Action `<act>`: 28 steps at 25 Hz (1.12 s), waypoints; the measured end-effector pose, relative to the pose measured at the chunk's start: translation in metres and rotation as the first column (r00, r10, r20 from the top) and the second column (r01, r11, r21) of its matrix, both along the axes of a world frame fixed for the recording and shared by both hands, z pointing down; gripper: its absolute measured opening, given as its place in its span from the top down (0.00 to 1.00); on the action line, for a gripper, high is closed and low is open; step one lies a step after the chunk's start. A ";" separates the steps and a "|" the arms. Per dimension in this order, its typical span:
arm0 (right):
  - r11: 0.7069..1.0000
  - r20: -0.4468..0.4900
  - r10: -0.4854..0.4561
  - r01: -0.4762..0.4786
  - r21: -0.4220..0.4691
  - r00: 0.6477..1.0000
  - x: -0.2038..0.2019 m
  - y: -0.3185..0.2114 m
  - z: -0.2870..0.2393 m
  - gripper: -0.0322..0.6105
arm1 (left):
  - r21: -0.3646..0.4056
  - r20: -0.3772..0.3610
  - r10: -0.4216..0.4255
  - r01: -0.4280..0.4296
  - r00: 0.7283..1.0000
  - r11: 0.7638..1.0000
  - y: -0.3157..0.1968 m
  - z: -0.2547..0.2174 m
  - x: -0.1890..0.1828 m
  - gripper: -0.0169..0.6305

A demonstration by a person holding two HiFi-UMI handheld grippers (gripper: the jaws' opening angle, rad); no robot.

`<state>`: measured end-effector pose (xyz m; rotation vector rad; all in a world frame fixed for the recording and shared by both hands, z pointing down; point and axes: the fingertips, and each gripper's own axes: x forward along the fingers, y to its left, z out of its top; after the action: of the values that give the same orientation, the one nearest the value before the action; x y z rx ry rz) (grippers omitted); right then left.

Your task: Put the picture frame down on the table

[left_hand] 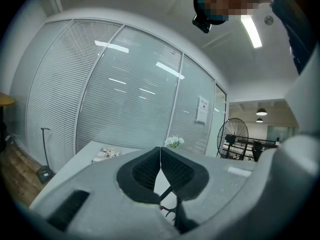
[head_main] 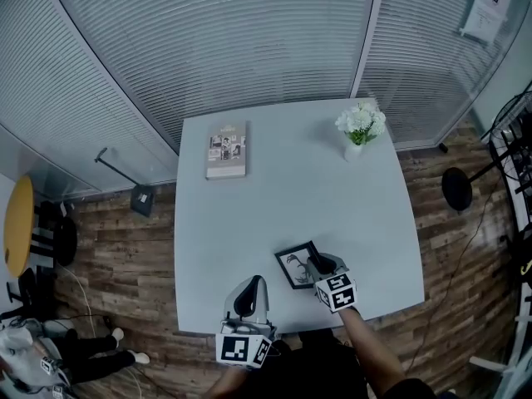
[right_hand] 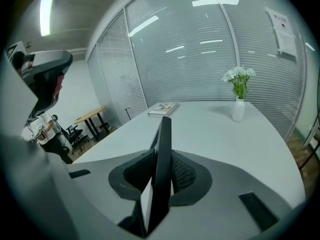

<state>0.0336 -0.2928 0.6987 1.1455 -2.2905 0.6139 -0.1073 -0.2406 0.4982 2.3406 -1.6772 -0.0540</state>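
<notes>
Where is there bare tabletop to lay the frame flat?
The middle of the table is bare, between the book, the flower vase and the picture frame held by the right gripper. Crowded only at the near edge, by the left gripper.

My head camera looks steeply down on the table (head_main: pixel 291 198) from well above, with the glass wall (head_main: pixel 249 40) across the frame's top. The camera on my left gripper (left_hand: pixel 160 153) sits close behind its jaws, facing level across the table; that on my right gripper (right_hand: pixel 162 158) tilts downward. All three views share the flowers (head_main: pixel 360 121) and the book (head_main: pixel 226 150).
</notes>
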 end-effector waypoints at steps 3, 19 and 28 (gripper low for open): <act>1.000 0.003 0.008 -0.008 -0.010 1.000 0.006 -0.005 0.012 0.83 | -0.004 0.000 0.003 -0.003 1.000 1.000 0.000 0.003 0.004 0.95; 0.991 0.043 0.054 -0.049 -0.127 0.998 0.034 -0.020 0.076 0.71 | -0.033 0.004 -0.002 0.002 1.000 0.999 -0.005 0.013 0.020 0.95; 0.972 0.030 0.044 -0.035 -0.233 0.999 0.026 -0.005 0.117 0.67 | -0.043 0.004 -0.007 0.007 1.000 0.999 -0.009 0.017 0.023 0.95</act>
<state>0.0597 -0.2978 0.8158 1.0766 -2.1604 0.8978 -0.0848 -0.2500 0.5153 2.3053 -1.6713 -0.0136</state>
